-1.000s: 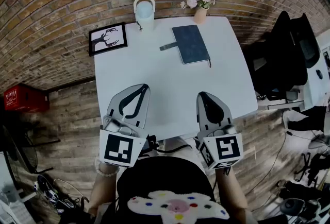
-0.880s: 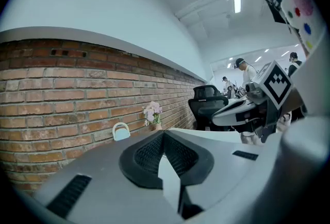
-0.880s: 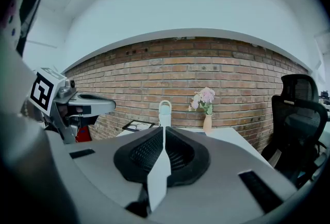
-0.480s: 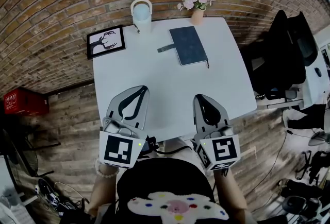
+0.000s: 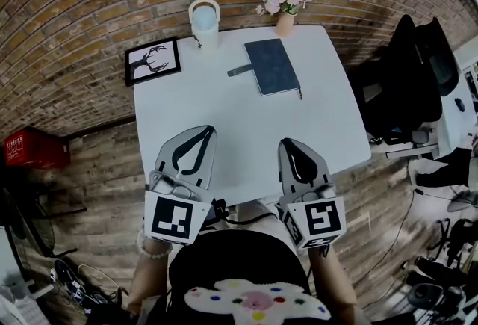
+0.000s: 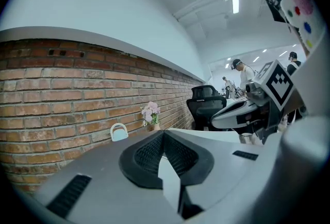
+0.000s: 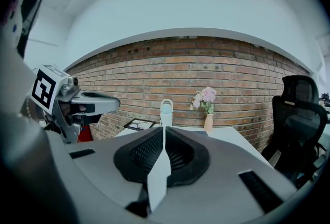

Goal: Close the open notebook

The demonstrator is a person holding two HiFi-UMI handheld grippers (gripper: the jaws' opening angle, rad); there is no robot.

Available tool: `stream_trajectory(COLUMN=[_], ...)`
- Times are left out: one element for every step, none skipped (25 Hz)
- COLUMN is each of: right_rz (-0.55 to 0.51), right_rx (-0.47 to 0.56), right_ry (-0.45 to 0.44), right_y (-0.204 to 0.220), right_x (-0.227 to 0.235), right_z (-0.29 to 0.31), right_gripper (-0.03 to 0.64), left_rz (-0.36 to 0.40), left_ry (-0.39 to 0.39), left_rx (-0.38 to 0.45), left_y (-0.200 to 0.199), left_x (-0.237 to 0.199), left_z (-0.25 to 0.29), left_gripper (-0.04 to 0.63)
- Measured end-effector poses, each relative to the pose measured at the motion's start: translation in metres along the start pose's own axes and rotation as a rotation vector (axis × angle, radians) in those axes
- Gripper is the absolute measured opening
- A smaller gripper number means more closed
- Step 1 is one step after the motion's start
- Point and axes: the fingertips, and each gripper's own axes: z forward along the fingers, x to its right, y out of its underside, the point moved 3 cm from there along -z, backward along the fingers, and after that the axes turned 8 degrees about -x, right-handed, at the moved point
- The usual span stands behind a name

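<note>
Navy notebook (image 5: 273, 66) lies closed just beside the flower vase (image 5: 284, 22), unchanged; left gripper (image 5: 203, 129) and right gripper (image 5: 288, 143), well apart from the vase, remain pressed together, empty. Closing appears done.

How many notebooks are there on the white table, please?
1. The dark notebook lies closed on the far part of the table, just in front of the vase with pink flowers. Nothing on the table could hide another one.

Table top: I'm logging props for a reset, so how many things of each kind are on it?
notebook: 1
framed picture: 1
handled bottle: 1
vase of flowers: 1
small dark strip: 1
Total: 5
</note>
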Motion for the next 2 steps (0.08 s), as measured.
stream_trajectory(right_rz=[-0.002,-0.004], right_rx=[-0.004,-0.009], right_ry=[0.0,0.001], right_y=[0.0008,0.0015], right_x=[-0.0001,-0.0002], right_z=[0.0,0.0], right_gripper=[0.04,0.04], left_rz=[-0.001,-0.001], left_ry=[0.001,0.001], left_rx=[0.0,-0.001], left_y=[0.0,-0.0001], left_x=[-0.0001,-0.0001], left_z=[0.0,0.0001], left_gripper=[0.017,0.017])
